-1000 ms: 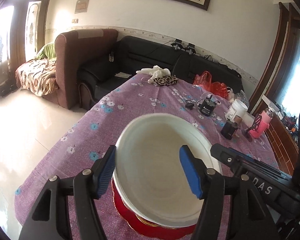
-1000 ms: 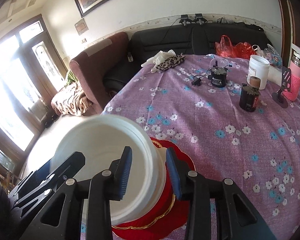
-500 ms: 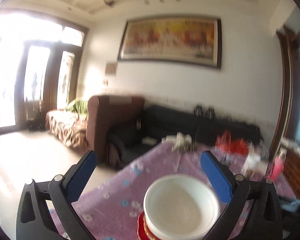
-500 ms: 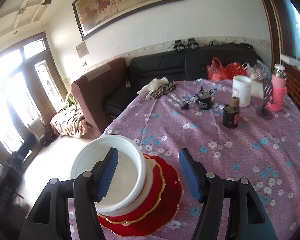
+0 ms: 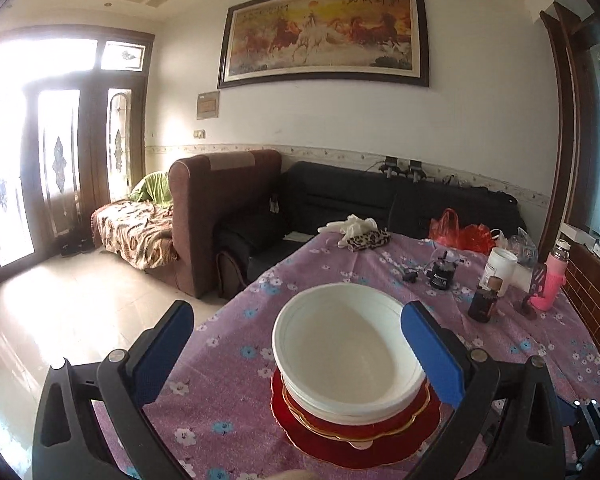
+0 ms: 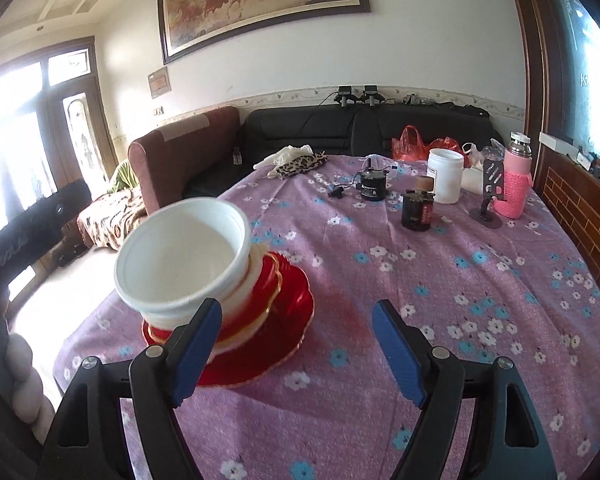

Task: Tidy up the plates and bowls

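Can't really read any labels here: there's writing on the painting [image 5: 322, 38] and a small logo on the black can [image 6: 373, 189], both too small to make out. The white bowl [image 5: 346, 350] sits on top of a stack of red plates [image 5: 356, 434] on the purple flowered surface [image 6: 440, 280]. Left tongs [image 5: 298, 356] are spread wide, empty, with the bowl between the pads but not touched. Right tongs [image 6: 298, 354] are released too, just right of the stack.

Table [image 6: 440, 320], purple floral cloth: red plate [image 6: 276, 344], white jar [image 6: 444, 176], dark jar [image 6: 417, 212], possibly gloves [image 6: 288, 156].
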Available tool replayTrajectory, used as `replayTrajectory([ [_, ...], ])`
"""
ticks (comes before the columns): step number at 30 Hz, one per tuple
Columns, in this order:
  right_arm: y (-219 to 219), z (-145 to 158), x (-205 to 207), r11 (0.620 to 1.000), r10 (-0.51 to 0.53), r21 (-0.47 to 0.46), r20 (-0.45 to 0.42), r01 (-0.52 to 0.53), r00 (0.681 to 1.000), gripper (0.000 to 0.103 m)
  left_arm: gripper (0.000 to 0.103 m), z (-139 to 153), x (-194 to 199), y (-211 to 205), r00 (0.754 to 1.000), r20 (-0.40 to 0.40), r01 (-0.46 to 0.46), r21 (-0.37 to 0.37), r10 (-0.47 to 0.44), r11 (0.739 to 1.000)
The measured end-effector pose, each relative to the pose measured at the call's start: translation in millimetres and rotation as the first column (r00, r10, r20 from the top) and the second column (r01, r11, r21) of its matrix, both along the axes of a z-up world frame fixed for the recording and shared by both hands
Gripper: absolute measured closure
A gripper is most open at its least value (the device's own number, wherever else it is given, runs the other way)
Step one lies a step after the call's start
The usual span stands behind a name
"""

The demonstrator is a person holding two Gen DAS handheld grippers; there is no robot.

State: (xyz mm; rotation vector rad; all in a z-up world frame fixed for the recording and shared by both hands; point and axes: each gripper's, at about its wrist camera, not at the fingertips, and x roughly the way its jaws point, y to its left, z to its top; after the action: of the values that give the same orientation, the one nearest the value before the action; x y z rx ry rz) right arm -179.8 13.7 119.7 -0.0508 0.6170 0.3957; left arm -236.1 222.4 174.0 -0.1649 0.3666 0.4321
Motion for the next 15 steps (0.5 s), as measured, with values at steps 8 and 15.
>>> replayTrajectory([
  [8,14,-14,-15,0.996,0.080,-0.048,-0.011,-0.081,0.997,0.017,0.000,-4,0,-1,0.998,-0.063,-0.004,-0.022,0.003,1.000],
  [15,20,-20,-19,0.991,0.118,-0.069,-0.010,-0.119,0.993,0.016,0.000,-8,11,-10,0.995,-0.103,0.006,-0.019,-0.008,1.000],
])
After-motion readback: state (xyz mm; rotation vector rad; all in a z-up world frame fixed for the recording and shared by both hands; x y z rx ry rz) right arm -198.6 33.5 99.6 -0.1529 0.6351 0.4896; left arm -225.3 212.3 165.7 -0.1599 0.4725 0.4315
